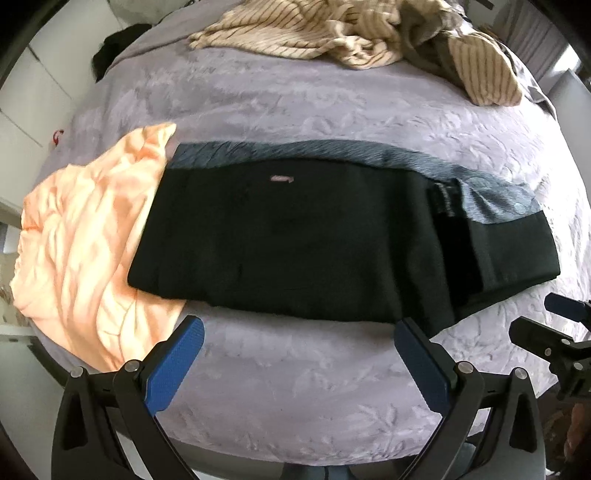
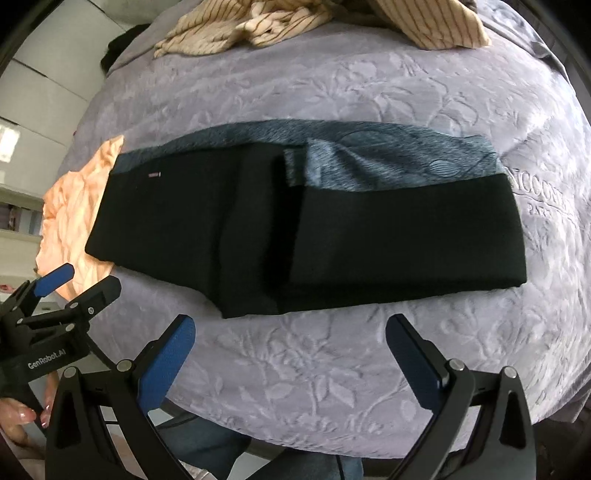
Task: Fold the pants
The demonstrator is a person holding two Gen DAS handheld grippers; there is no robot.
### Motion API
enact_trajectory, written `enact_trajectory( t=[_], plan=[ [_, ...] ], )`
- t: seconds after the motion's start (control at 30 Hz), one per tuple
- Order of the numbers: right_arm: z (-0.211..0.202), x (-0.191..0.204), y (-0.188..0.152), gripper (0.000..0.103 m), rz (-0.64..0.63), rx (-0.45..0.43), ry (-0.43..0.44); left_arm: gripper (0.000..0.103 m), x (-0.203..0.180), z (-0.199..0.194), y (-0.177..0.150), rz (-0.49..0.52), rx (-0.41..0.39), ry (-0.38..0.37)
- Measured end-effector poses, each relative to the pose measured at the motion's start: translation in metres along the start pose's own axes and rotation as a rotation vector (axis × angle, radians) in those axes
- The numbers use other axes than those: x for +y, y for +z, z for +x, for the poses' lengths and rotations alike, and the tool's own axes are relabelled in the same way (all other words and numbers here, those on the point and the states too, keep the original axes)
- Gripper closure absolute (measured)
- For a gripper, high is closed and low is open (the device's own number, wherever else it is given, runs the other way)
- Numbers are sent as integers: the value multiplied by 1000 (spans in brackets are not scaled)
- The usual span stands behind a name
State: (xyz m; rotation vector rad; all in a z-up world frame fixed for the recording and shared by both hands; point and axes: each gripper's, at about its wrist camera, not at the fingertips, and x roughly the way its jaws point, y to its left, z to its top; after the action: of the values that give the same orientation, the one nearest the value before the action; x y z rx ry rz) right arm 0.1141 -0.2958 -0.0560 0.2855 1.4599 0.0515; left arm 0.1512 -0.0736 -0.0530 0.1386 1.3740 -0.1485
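Black pants point(image 1: 295, 243) lie folded in a long flat band across the lilac bedspread point(image 1: 295, 369), their grey-blue lining showing along the far edge; they also show in the right wrist view point(image 2: 295, 236). My left gripper point(image 1: 299, 332) is open and empty, just short of the pants' near edge. My right gripper point(image 2: 291, 328) is open and empty, also just short of the near edge. The right gripper's tip appears at the right in the left wrist view point(image 1: 565, 314), and the left gripper appears at the left in the right wrist view point(image 2: 74, 284).
A peach garment point(image 1: 88, 243) lies left of the pants, partly under them, also seen in the right wrist view point(image 2: 74, 206). A striped beige cloth heap point(image 1: 351, 33) sits at the bed's far side. White cabinets point(image 1: 33, 96) stand beyond the bed's left edge.
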Motion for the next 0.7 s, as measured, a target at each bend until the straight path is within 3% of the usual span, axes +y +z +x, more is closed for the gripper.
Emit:
enact_trajectory(
  t=[0.4,0.7],
  plan=[
    [-6,34,5,0,-59,12,-62,0,39,4,-7,-60,-32,-86],
    [-13,35,6,0,-61,1,-78,0,47,-1,-12,-107,-68,-127]
  ],
)
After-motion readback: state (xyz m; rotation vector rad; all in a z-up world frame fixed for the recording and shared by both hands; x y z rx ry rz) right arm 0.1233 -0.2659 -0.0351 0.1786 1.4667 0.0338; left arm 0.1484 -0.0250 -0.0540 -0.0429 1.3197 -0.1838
